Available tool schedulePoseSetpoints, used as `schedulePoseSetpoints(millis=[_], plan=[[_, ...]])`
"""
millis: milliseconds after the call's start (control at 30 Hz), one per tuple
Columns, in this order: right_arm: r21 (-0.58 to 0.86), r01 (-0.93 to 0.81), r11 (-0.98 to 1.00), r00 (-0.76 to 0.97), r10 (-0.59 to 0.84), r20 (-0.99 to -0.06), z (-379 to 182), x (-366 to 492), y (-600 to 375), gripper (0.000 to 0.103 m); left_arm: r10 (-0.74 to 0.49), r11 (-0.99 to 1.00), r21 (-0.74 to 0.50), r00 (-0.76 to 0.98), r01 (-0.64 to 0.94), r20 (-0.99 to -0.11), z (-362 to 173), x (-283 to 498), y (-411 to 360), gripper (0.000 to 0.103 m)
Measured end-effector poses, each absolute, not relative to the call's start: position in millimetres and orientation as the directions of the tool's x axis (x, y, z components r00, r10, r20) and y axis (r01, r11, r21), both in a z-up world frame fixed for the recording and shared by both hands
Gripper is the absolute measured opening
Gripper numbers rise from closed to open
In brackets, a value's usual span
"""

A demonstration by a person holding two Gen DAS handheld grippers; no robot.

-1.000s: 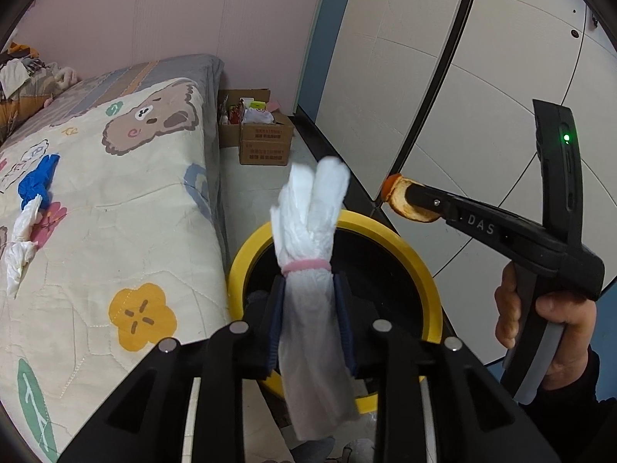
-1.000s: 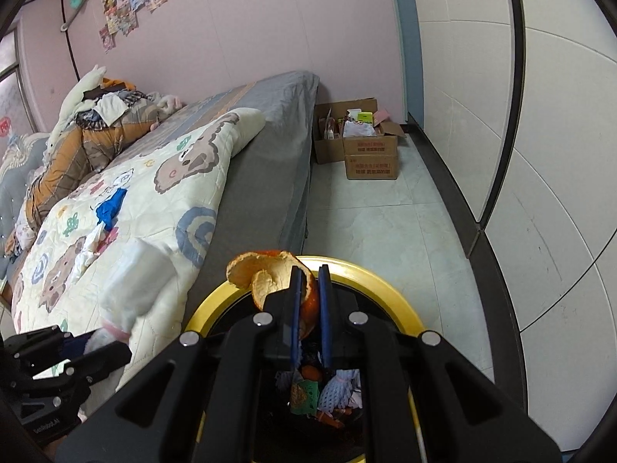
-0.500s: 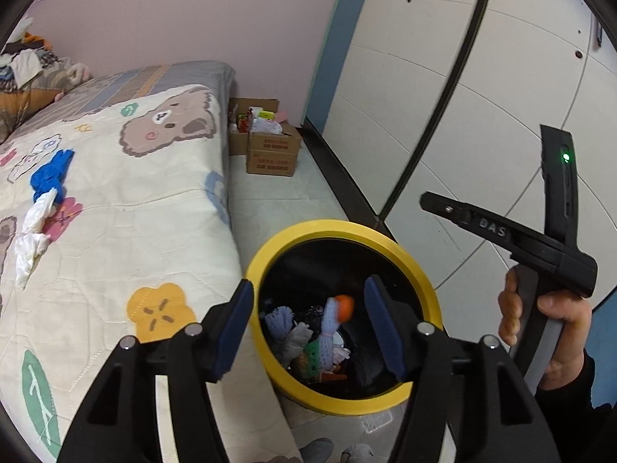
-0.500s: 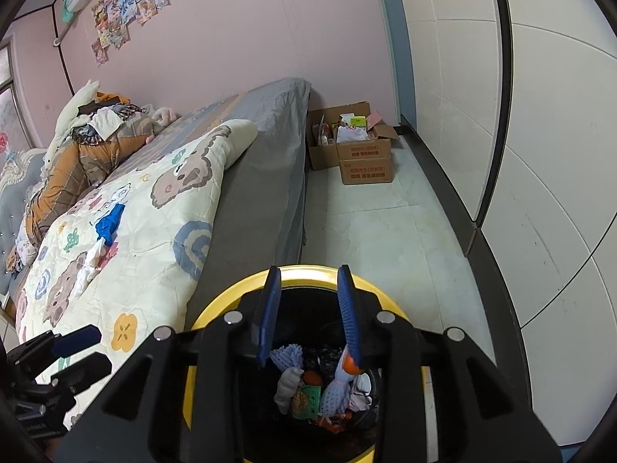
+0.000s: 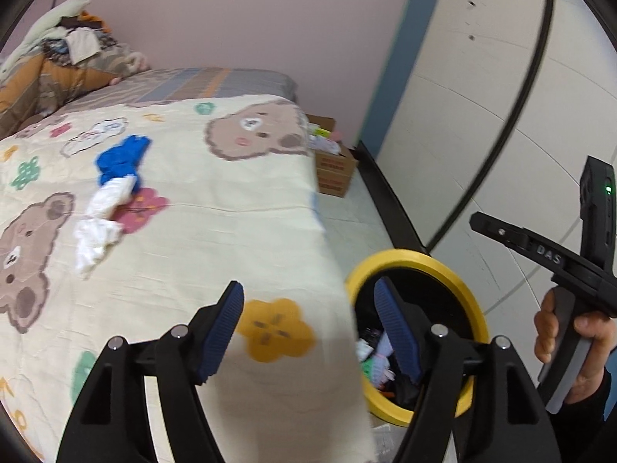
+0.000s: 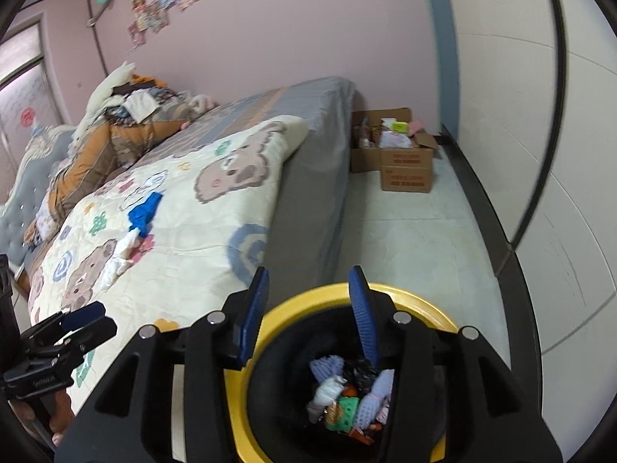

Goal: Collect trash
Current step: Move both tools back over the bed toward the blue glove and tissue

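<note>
Two hand-held grippers, left [image 5: 308, 328] and right [image 6: 308, 308], gape empty; pinch your crumpled white tissue wad [image 5: 96, 231], left of frame, mid-bunch: light, soft, compressible.

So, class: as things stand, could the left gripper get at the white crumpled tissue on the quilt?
Probably yes. The left gripper is open and holds nothing, and only bare quilt lies between it and the white crumpled tissue. The blue scrap lies beyond the tissue.
</note>
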State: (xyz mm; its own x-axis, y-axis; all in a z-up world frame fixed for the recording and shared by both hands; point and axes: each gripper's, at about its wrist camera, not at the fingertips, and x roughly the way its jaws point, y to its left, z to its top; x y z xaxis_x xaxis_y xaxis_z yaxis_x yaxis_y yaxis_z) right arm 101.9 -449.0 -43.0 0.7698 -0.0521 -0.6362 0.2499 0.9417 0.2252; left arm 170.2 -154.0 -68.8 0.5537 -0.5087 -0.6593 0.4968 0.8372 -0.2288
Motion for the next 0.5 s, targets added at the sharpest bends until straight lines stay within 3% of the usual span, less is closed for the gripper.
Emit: schedulePoseSetpoints(millis=[500], plan=[[0.256, -0.016, 0.967, 0.736, 0.185, -0.651, -35.3, 238.1, -347.0, 0.045, -0.336, 0.942, -0.237, 0.659, 0.239, -0.673, -80.3, 248.8, -41.3, 0.068]])
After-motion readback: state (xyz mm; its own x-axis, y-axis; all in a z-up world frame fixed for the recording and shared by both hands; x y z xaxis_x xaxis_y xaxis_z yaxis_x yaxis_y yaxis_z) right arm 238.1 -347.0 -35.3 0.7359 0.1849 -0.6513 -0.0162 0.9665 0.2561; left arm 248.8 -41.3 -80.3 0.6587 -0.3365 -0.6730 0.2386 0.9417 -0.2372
